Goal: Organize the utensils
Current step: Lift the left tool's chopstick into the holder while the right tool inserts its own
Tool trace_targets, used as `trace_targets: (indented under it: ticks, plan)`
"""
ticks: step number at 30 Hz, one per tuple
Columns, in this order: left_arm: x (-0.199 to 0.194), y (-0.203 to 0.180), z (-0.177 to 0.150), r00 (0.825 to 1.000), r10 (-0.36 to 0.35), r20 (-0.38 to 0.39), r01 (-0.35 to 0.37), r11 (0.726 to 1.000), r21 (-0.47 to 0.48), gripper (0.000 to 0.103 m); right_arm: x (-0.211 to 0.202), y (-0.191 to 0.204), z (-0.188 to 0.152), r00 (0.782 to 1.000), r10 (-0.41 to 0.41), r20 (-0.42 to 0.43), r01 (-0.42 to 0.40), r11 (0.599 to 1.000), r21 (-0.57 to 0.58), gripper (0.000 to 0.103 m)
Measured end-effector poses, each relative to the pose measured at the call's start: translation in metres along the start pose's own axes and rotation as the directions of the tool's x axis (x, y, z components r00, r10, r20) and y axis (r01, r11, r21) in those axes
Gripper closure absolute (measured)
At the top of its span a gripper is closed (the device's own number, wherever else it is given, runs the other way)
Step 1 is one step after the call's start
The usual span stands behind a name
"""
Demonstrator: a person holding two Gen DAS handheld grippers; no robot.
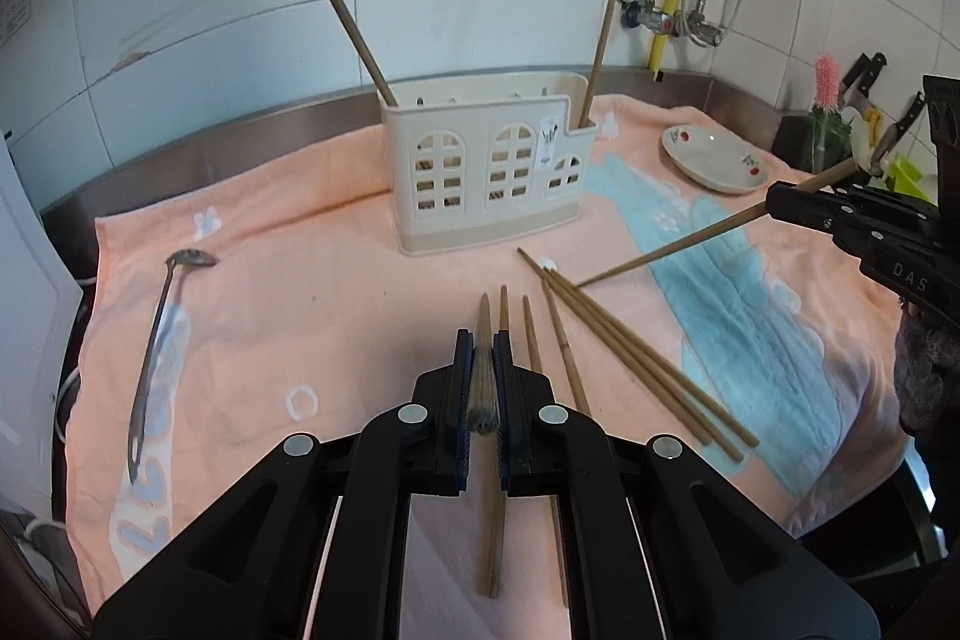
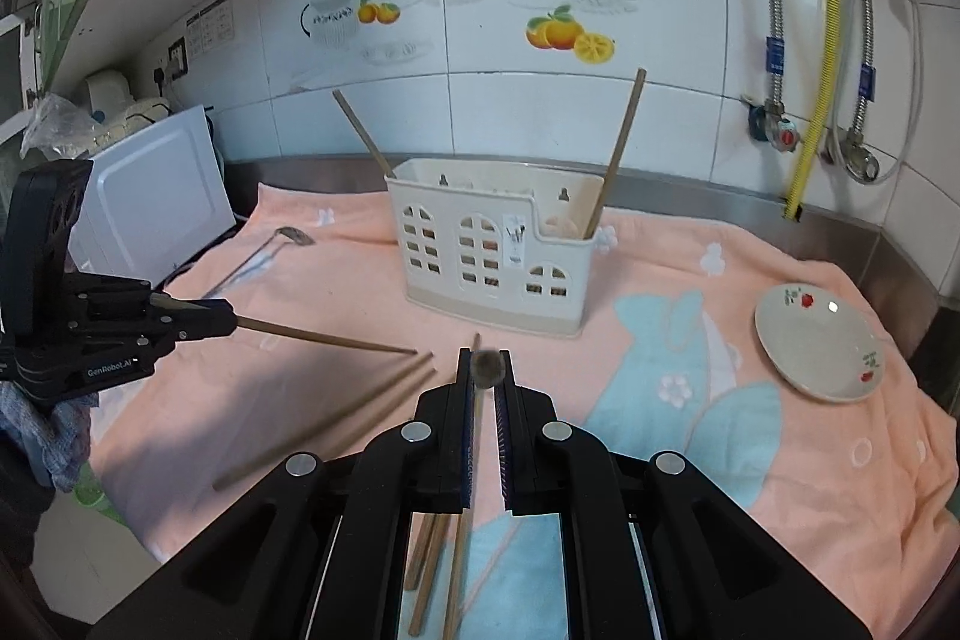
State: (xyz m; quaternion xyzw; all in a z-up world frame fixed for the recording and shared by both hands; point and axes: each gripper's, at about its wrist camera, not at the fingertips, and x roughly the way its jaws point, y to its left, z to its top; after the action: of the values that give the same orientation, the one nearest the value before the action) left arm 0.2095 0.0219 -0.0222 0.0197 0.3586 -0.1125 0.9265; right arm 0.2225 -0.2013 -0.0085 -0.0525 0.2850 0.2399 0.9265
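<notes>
Lying on a peach and blue towel covering the counter: slim brown wooden chopsticks, round and tapering to a point. Loose chopsticks fanning out flat in front of a cream plastic holder with window-shaped cutouts, tips pointing roughly toward it. Standing in the holder: two chopsticks, one leaning left at the left end, one nearly upright at the right end. Left tongs pinching a chopstick, narrow, its long axis running straight ahead toward the holder, blunt end blurred between the pads. Right tongs also clamping a chopstick, slanting down-left with its tip touching the towel; only a blurred end visible in the right view. Resting to the left: a metal spoon, bowl end away. Sitting to the right: a small dish. Lower ends of the standing chopsticks mostly hidden inside the holder.
</notes>
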Motion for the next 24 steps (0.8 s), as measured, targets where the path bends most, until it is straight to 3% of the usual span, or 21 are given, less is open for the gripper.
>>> trace_targets:
  ticks: [15,24]
  plan:
    - [-0.007,0.004,0.072,0.997,-0.02,0.069,0.019,1.0,0.006,0.098,-0.023,-0.02,0.101,0.999,-0.016,0.032,0.018,0.998,-0.056,0.097]
    - [-0.037,-0.002,0.134,0.983,-0.024,0.184,0.019,0.999,0.03,0.098,-0.025,-0.034,0.147,0.997,-0.063,0.035,0.066,0.995,-0.081,0.097]
